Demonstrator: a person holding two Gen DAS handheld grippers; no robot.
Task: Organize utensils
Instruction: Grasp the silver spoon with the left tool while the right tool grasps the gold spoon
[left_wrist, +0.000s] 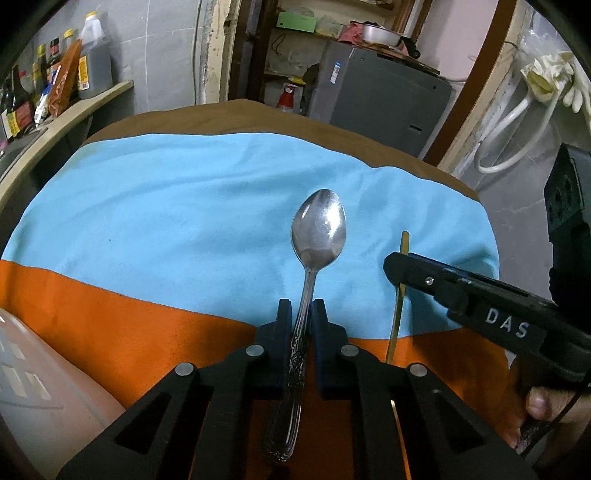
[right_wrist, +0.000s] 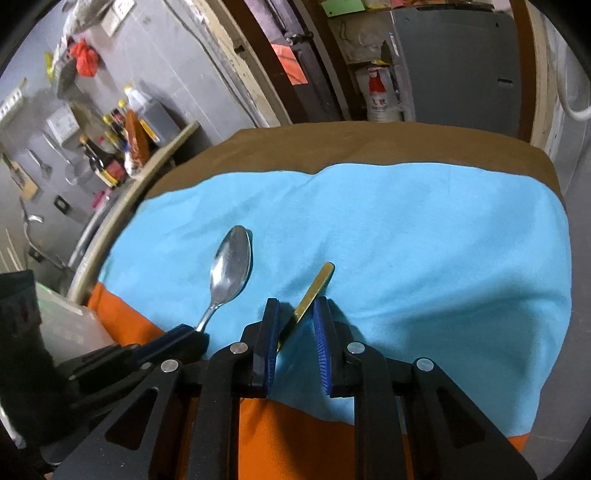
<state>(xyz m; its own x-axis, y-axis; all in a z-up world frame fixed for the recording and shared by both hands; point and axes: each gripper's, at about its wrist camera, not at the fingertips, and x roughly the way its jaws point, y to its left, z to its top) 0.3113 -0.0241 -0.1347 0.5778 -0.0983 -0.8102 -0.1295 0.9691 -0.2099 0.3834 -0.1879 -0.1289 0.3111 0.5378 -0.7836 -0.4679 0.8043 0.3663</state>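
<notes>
Left wrist view: the left gripper (left_wrist: 302, 314) was seen with its jaws closed on the patterned handle of a silver metal spoon (left_wrist: 318, 232), whose bowl lay face up on the light-blue cloth (left_wrist: 166, 206). That cloth was spread over an orange cloth (left_wrist: 122, 332) and a brown cover (left_wrist: 258, 114) on the worktop. To the right, a slim gold-coloured metal utensil handle (left_wrist: 399, 295) was crossed by the black right gripper (left_wrist: 397, 267), which was held by a hand (left_wrist: 543, 406). A translucent plastic container (left_wrist: 33, 369) was visible at the lower left.

Right wrist view: the right gripper (right_wrist: 295, 310) was seen with the gold-coloured handle (right_wrist: 317, 288) between its blue-padded jaws, lying slantwise; whether both pads pressed on it could not be told. The spoon (right_wrist: 232, 266) lay just to the left, its neck gripped by the left gripper (right_wrist: 184, 334). Bottles (right_wrist: 110, 147) stood on a shelf at the far left.
</notes>
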